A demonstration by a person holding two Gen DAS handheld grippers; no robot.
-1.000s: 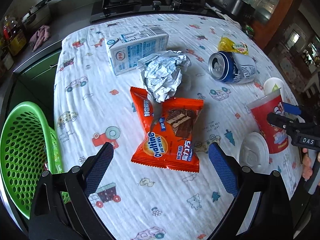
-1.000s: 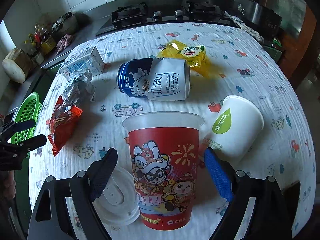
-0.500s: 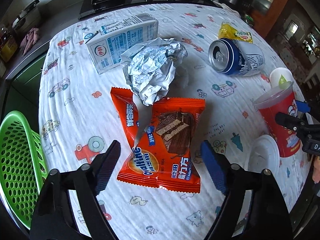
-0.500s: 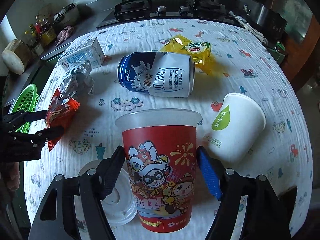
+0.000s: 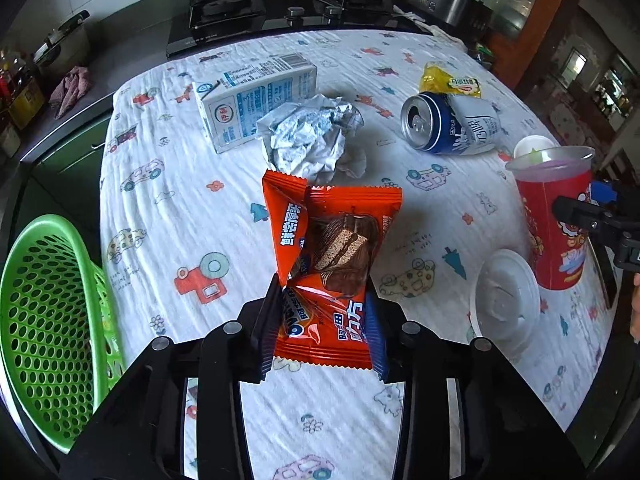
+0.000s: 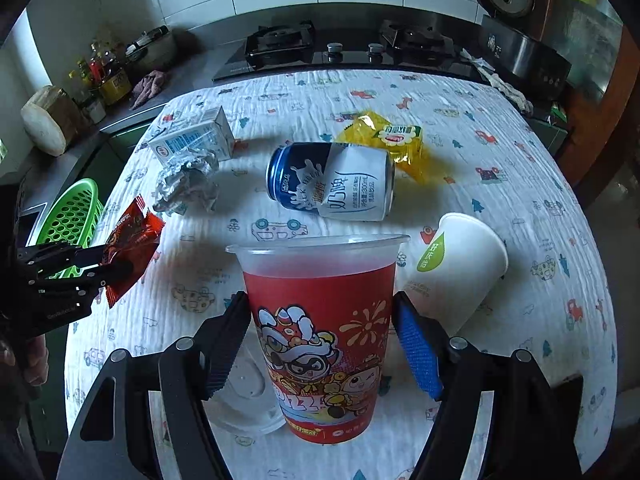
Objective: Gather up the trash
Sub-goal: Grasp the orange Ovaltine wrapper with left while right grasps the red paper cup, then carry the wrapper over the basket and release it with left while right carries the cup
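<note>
My left gripper (image 5: pixel 324 320) is shut on the orange snack wrapper (image 5: pixel 332 248) and holds it lifted off the table; it also shows in the right wrist view (image 6: pixel 132 240). My right gripper (image 6: pixel 320 344) is shut on the red plastic cup (image 6: pixel 320 320), which stands upright on the cloth; the cup also shows in the left wrist view (image 5: pixel 556 220). A green basket (image 5: pixel 44 320) sits at the table's left edge.
On the printed cloth lie a milk carton (image 5: pixel 256 100), crumpled foil (image 5: pixel 312 136), a blue and white can (image 5: pixel 452 124), a yellow wrapper (image 5: pixel 448 80), a white paper cup (image 6: pixel 460 264) and a white lid (image 5: pixel 504 296). A stove (image 6: pixel 332 44) stands behind.
My left gripper moved forward and closed on the orange wrapper, lifting it. My right gripper closed on the red cup.
</note>
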